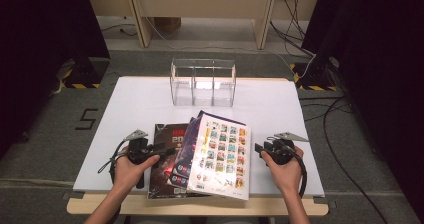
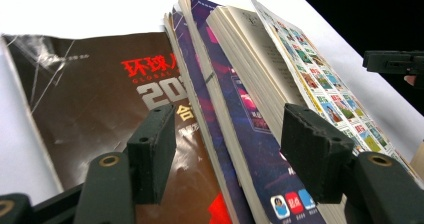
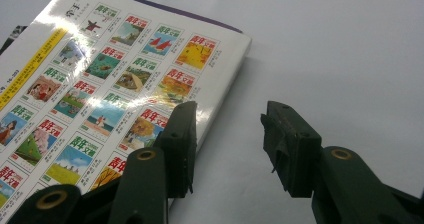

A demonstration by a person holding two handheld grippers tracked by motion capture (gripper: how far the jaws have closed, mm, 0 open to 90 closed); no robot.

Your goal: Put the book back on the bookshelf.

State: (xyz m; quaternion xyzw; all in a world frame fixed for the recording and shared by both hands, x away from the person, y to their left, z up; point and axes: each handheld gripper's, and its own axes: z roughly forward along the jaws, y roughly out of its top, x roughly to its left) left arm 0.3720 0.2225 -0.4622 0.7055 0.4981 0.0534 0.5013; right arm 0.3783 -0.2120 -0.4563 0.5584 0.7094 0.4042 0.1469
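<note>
Left gripper [image 1: 159, 148]: jaws spread, nothing pinched, at the left edge of the stack. Dark magazine [image 1: 165, 156]: lowest, flat on the white surface [image 1: 135, 104]. Purple book [image 1: 186, 151]: overlapping it. Stamp-patterned book [image 1: 222, 156]: on top. Right gripper [image 1: 259, 148]: jaws spread, empty, just beside the stack's right edge. Clear organizer [image 1: 202, 82]: behind, well apart.

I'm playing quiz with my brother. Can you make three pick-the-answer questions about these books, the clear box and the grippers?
1. Where is the clear box?
A. behind the books
B. on the floor
C. in a hand

2. How many compartments has it?
A. one
B. three
C. six

3. How is the right gripper?
A. shut on a book
B. shut, empty
C. open

Answers:
1 A, it stands at the table's far side, beyond the books.
2 B, two dividers split it.
3 C, its jaws stand apart over bare table.
</note>
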